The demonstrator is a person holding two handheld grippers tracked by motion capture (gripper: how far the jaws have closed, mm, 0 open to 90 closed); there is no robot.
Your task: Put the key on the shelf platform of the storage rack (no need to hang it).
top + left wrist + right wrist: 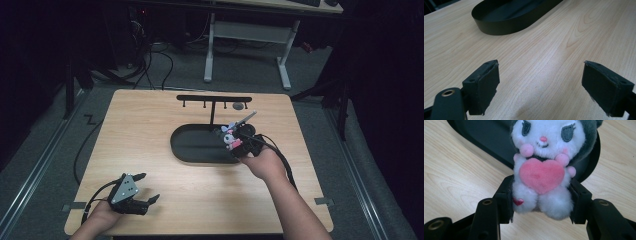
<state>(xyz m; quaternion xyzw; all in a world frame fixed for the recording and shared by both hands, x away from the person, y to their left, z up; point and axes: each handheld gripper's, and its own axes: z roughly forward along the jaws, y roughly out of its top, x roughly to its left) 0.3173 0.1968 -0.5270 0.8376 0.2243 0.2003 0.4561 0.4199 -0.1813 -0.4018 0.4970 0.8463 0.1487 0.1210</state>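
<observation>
Down at the front left of the wooden table (pixel 150 150), the left gripper (pixel 146 188) rests low with its jaws spread wide. Nothing is between them. In the left gripper view, bare wood shows between the two black pads (pixel 484 85), and the black tray (pixel 509 17) lies farther off.

In the middle of the table sits that long, dark tray (pixel 192 145). Behind it stands a thin black rack (pixel 214 99) with little hooks.

To the right, the right gripper (pixel 239 142) is squeezing a small plush toy (pixel 231 136). The toy is white and grey, and it hugs a pink heart (pixel 541 175). The jaws pinch its soft lower body from both sides. It is held up at the right end of the tray, about over the rim.

What could go wrong? The toy is soft and squishy, so it could slide out if the squeeze gets loose. Its head is big and sticks up past the jaws, so it may tip forward. If it is let go right at the rim, it could land half on the edge and roll onto the table, not into the tray.
</observation>
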